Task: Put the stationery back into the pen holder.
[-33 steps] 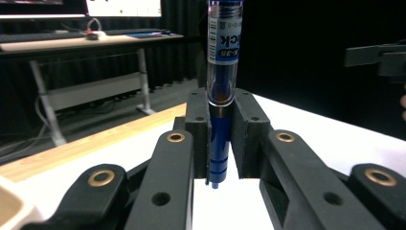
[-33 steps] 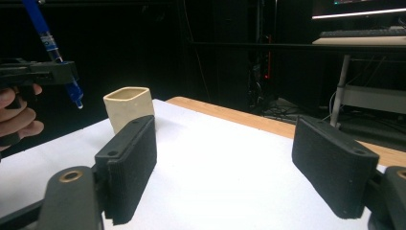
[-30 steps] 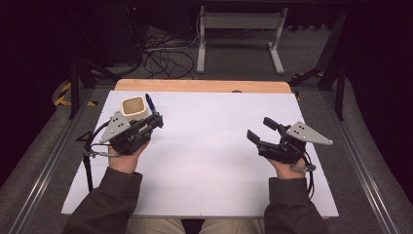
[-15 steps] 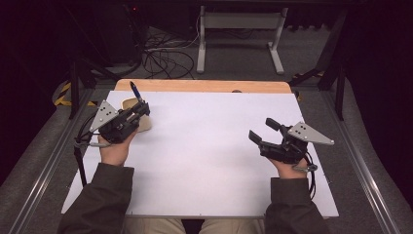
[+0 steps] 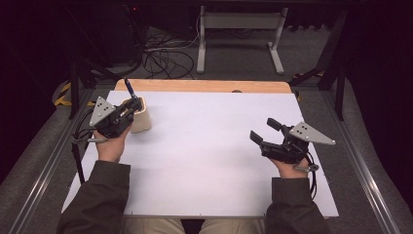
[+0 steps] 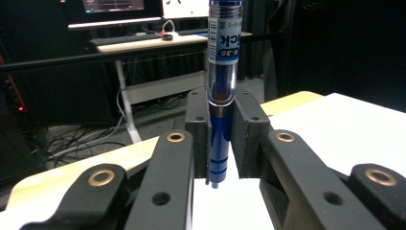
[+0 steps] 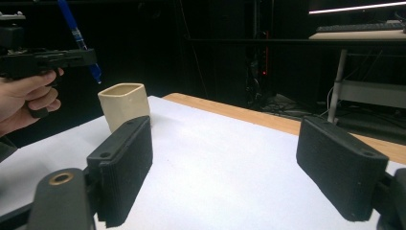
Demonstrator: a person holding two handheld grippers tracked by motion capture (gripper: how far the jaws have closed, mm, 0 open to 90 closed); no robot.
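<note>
Pen first: the slim blue plastic ballpoint pen (image 6: 221, 91) stands upright, clamped low on its barrel by the left hand-held gripper (image 5: 127, 108), tip just above the squarish cream ceramic cup (image 5: 139, 117) at the white tabletop's (image 5: 209, 146) far left. Light, stiff and slick, it could swivel; grip mid-barrel. The right hand-held gripper (image 5: 261, 131), empty, has just been spreading wide.

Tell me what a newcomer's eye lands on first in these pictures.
First the blue pen, clamped upright in the left hand-held gripper at the far left of the white table, its tip just above the cream cup. Next the right hand-held gripper, at the table's right side with its jaws wide apart and nothing between them; they have just been opening.
</note>
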